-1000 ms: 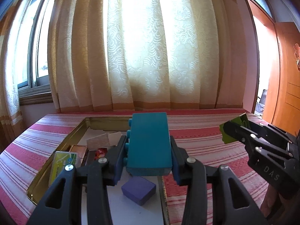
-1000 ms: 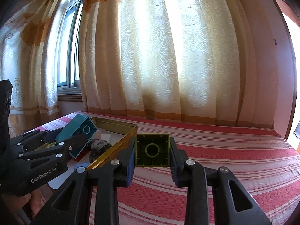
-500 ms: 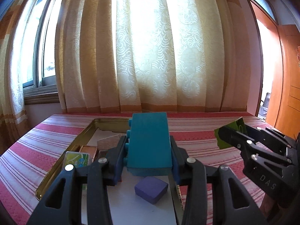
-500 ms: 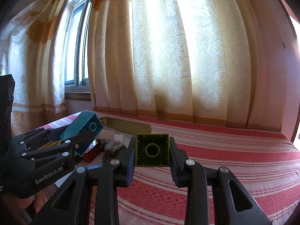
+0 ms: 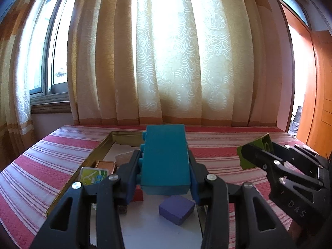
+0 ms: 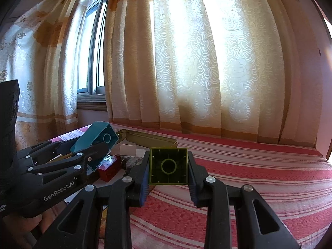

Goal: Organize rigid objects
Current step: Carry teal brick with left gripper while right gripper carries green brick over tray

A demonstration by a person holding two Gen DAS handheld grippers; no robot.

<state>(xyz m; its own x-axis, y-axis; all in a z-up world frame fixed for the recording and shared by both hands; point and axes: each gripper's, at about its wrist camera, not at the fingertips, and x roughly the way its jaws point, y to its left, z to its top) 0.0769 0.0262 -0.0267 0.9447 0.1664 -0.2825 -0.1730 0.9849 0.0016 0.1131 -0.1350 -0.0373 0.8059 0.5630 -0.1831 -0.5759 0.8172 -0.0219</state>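
Note:
My left gripper (image 5: 165, 170) is shut on a teal building brick (image 5: 165, 157) and holds it above the gold tin tray (image 5: 94, 158). The brick also shows in the right wrist view (image 6: 95, 140), hollow underside facing out. My right gripper (image 6: 168, 166) is shut on a green square brick (image 6: 168, 166), held above the striped cloth to the right of the tray; it shows in the left wrist view (image 5: 255, 153) too. A purple block (image 5: 176, 209) lies on white paper in the tray below the teal brick.
The tray holds a green card box (image 5: 93, 176), a brown box (image 5: 105, 165), a red block (image 6: 109, 169) and a dark round object (image 6: 131, 161). The table has a red striped cloth (image 6: 259, 186). Curtains (image 5: 176, 62) and a window stand behind.
Both grippers have risen and tilted up a little with their bricks. The tray and table sit lower in both views. Grips are unchanged.

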